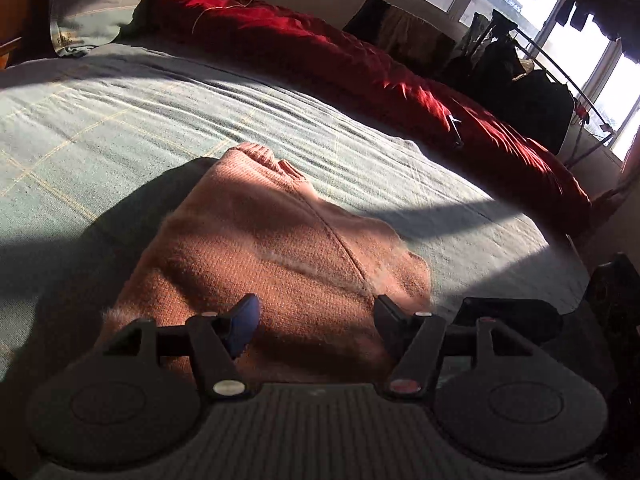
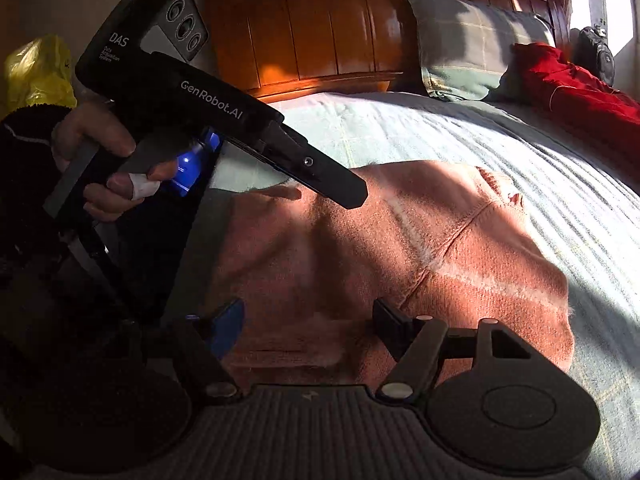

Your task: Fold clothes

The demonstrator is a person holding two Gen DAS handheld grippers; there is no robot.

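Lying: a pink knitted sweater [image 1: 256,252] sits folded into a compact block on the green bedsheet [image 1: 120,120], near the close edge of the bed, probably so both tools can reach it without stretching.
Fold state: layers are stacked, with a seam and a ribbed edge showing on top; the sweater already lies folded, though whether a further fold or smoothing is intended cannot be judged.
Left gripper [image 1: 316,316]: jaws spread wide, holding nothing, poised just above the near edge of the sweater.
Right gripper [image 2: 308,320]: jaws likewise apart and empty, over the near part of the sweater, beside the other tool.
Hand [image 2: 100,152]: the person's left hand wraps the handle of the left tool; a white strip is wound round one fingertip, and a dark sleeve [image 2: 24,128] covers the wrist.
Placement reasoning: both tools face the same garment from slightly different angles, which suits either pressing it flat or letting it go.
Red quilt [image 1: 320,56]: bunched along the far side of the bed, well apart from the sweater, leaving bare sheet around it.
Pillow [image 2: 468,44]: propped against the wooden headboard [image 2: 320,24].
Yellow bag [image 2: 36,72]: beside the bed, behind the hand.
Drying rack [image 1: 532,64]: hung with dark clothes by the window.
Writing: "GenRobot.AI" and "DAS" with small unreadable lines beneath, on the left tool's body; pillow label too small to read.
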